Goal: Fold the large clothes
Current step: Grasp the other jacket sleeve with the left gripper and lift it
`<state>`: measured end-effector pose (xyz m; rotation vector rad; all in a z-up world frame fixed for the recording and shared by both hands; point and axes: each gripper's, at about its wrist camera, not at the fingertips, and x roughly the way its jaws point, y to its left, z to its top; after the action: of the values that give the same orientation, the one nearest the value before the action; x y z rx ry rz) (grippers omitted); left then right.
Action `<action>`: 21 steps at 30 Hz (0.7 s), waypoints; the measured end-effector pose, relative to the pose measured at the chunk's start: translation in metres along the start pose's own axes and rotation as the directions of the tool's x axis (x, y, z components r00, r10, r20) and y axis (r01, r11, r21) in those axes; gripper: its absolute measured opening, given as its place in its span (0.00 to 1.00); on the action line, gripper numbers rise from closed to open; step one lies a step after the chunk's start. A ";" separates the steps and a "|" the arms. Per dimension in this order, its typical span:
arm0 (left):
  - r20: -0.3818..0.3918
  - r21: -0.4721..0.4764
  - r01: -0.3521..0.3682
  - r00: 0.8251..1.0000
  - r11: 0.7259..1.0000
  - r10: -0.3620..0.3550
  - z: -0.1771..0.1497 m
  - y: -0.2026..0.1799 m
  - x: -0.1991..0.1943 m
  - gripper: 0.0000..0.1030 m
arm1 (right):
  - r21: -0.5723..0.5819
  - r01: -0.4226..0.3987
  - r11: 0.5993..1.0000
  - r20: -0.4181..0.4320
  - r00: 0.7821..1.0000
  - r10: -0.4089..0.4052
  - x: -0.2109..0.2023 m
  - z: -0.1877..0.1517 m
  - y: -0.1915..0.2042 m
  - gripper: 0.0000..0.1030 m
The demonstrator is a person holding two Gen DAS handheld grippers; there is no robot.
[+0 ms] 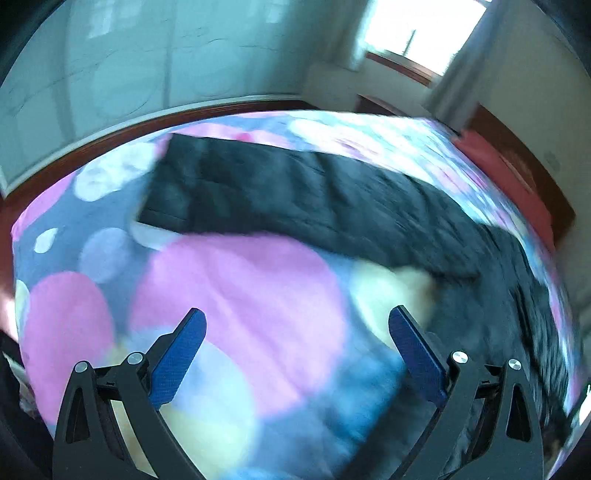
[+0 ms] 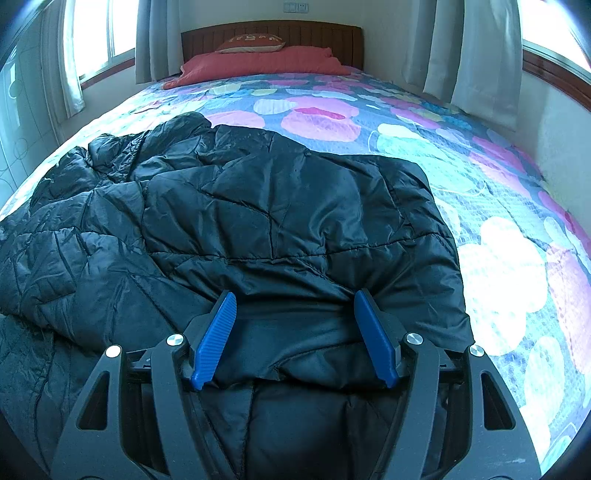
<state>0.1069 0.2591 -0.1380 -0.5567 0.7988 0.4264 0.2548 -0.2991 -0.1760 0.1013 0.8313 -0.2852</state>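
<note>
- Right gripper [image 2: 294,301]: angled down over the near edge of the black quilted jacket [image 2: 258,206]. A thick bunched fold of the jacket sits between the blue pads [image 2: 216,338], which press on it from both sides.
- Left gripper [image 1: 297,319]: jaws spread wide, nothing between them. It hangs above bare bedspread [image 1: 236,280], tilted down; this view is smeared by motion blur.
- Jacket: spread flat across the near half of the bed, rumpled at its left side in the right wrist view. In the left wrist view it lies beyond and to the right of the open fingers, apart from them.
- Surface: bedspread printed with large pink, white and pale-green circles on blue-grey, covering the whole bed.
- Far end: a red blanket [image 2: 266,61] folded by the wooden headboard [image 2: 273,31], with a small cushion [image 2: 255,42] on top.
- Room: pale walls, curtained windows [image 2: 99,33] on both sides.
</note>
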 end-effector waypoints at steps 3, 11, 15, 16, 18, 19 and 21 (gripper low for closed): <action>-0.012 -0.109 0.012 1.000 0.994 -0.014 0.017 0.031 0.016 0.95 | -0.001 0.000 1.000 0.002 1.000 0.000 0.000 0.000 0.000 0.64; 0.090 -0.301 0.130 0.990 0.945 -0.108 0.050 0.074 0.044 0.94 | -0.003 0.003 1.000 0.002 1.000 -0.003 -0.001 0.000 0.000 0.65; 0.157 -0.366 0.137 0.984 0.921 -0.084 0.061 0.085 0.046 0.81 | -0.003 0.003 1.000 0.002 1.000 -0.003 -0.001 0.000 0.000 0.65; 0.162 -0.383 0.116 0.985 0.916 -0.057 0.062 0.086 0.045 0.63 | -0.004 0.004 1.000 0.002 1.000 -0.004 -0.001 0.000 0.000 0.64; 0.172 -0.423 0.127 0.983 0.897 -0.058 0.061 0.092 0.046 0.46 | -0.003 0.003 1.000 0.002 1.000 -0.003 -0.001 0.000 0.000 0.64; 0.185 -0.444 0.142 0.981 0.885 -0.064 0.061 0.098 0.046 0.40 | -0.004 0.003 1.000 0.002 1.000 -0.003 -0.001 0.000 0.000 0.65; 0.180 -0.458 0.132 0.982 0.879 -0.053 0.064 0.107 0.047 0.20 | -0.004 0.003 1.000 0.002 1.000 -0.003 0.000 0.000 0.000 0.65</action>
<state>0.1125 0.3880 -0.1698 -0.9962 0.5044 0.5739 0.2545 -0.2994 -0.1755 0.0959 0.8299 -0.2864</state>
